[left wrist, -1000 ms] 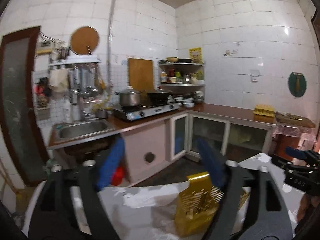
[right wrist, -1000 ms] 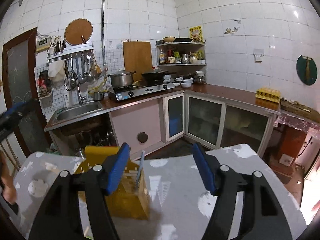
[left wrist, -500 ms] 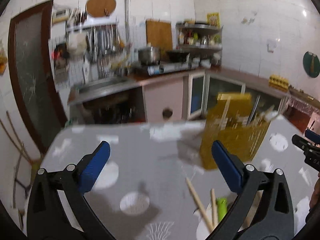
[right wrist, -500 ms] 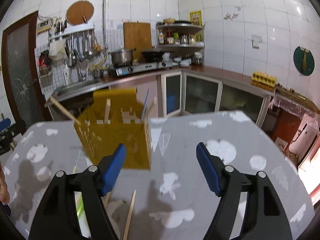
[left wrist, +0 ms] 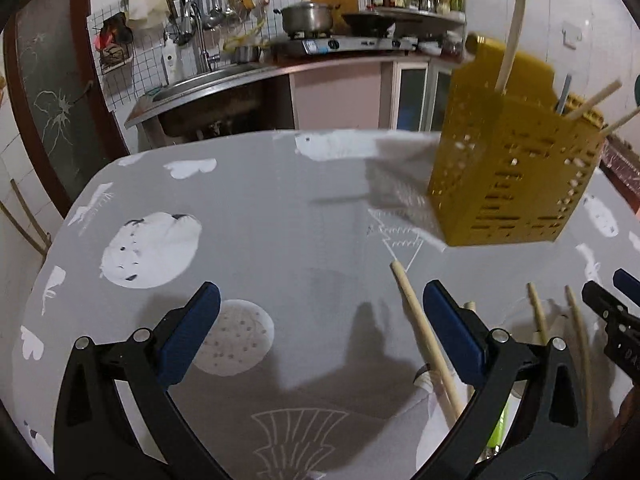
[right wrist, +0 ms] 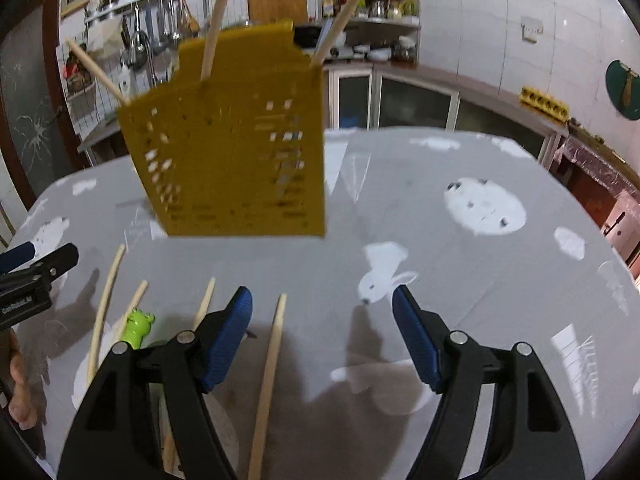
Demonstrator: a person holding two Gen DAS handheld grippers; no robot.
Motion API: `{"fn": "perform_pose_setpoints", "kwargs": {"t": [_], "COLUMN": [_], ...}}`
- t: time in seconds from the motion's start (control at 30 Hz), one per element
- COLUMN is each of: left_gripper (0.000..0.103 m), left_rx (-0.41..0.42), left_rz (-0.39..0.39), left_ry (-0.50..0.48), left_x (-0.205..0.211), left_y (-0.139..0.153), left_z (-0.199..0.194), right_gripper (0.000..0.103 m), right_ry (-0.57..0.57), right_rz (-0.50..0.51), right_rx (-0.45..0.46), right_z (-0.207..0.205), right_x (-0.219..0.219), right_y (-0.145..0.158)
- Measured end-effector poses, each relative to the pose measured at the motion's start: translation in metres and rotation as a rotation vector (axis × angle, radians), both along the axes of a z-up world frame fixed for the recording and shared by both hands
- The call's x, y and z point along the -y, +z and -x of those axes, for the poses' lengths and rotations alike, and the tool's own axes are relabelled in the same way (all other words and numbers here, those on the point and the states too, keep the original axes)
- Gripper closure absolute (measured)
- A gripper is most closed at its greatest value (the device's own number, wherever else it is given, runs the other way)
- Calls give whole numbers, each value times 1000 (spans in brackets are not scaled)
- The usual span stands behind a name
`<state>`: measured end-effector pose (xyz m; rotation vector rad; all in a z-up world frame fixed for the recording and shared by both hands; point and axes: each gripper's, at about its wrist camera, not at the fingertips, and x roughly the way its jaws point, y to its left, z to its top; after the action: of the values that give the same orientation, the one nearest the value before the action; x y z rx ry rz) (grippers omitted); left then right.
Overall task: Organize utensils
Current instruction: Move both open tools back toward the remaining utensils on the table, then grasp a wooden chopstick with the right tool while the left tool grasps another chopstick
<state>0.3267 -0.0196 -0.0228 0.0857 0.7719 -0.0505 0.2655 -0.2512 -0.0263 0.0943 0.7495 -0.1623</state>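
Hovering over bench (left wrist: 280, 208): both hand-held grippers, left (left wrist: 320, 332) and right (right wrist: 322, 336), gape empty, loose chopsticks (right wrist: 272, 360) lower frame awaiting yellow utensil holder (right wrist: 236, 152).

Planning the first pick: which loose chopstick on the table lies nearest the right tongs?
The chopstick lying just inside the right tongs' left finger; the other loose ones lie further left, by the green frog-topped utensil.
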Motion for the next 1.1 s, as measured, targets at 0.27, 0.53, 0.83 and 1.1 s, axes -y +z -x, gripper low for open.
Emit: {"fn": "perform_pose_setpoints", "kwargs": {"t": [0.27,0.53,0.83,1.1], "left_gripper": [5,5,19,58], "left_rx": [-80,-145,-145,-208], "left_rz": [32,61,21,33], "left_ry": [14,6,-20,-39], "left_x": [5,10,31,47], "left_y": [-11,-19,-16,-22], "left_z": [-20,-26,-25,-27], "right_gripper": [56,96,97,96], "right_ry": [-14,33,41,33], "right_rz": [-7,-5,11,-20], "right_rx": [-127,-128,-126,-128], "right_z": [-18,-20,-14,-11], "right_x": [-6,-21,-7,11], "right_y": [-20,-18,-15,-16]}}
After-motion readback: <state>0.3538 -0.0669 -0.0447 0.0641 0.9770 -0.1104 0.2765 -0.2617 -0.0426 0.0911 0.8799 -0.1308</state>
